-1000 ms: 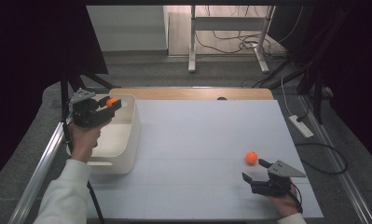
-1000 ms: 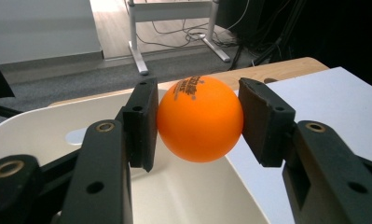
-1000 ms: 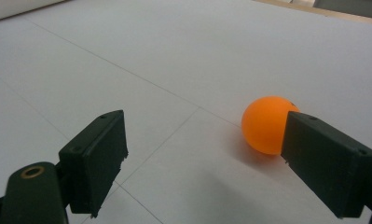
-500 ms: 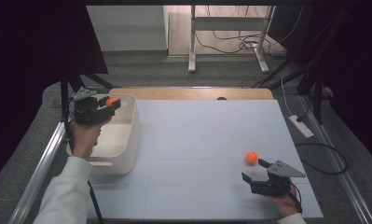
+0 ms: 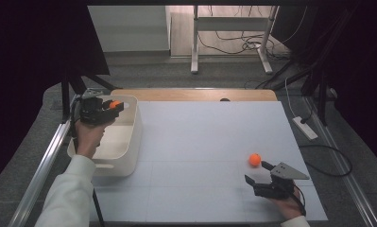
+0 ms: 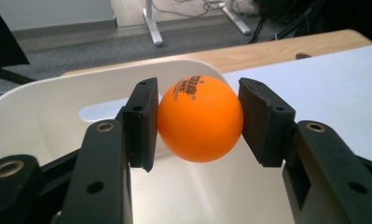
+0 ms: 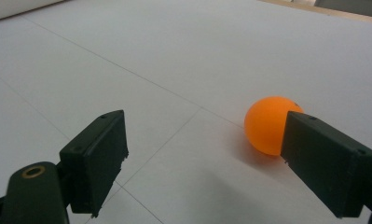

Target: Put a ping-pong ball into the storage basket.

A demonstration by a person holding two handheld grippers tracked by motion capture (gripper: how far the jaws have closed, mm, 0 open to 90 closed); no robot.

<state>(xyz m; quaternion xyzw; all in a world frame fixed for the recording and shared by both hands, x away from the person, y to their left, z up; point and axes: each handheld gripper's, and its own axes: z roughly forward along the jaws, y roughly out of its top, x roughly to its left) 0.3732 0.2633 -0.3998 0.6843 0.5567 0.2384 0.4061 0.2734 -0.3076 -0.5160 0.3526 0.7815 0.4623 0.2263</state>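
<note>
In the high view the left gripper (image 5: 111, 105) hangs over the white bin (image 5: 129, 142) that sits at the tabletop's (image 5: 200, 142) left edge, toward its far corner, and a small orange ball (image 5: 114, 104) shows as a mere dot at the gripper's tip. The left gripper view gives what that view cannot: the orange ball (image 6: 200, 119), with dark print on its upper face, sits squarely between the two black pads (image 6: 144, 121), both of which press on its sides, so the jaws are pinching it, held above the white bin's (image 6: 48, 107) hollow with the far rim behind it. Well apart, near the tabletop's right edge and toward its near corner, the right gripper (image 5: 258, 172) rests low in the person's hand, and a second orange ball (image 5: 255, 159) lies on the surface just beyond its tip. The right gripper view shows the spacing better: the right gripper's (image 7: 202, 158) jaws stand spread wide with bare tabletop (image 7: 174, 70) between them, and the second orange ball (image 7: 267, 123) lies beyond the right-hand pad (image 7: 323, 163), partly hidden behind its front corner; whether it touches that pad cannot be told.
</note>
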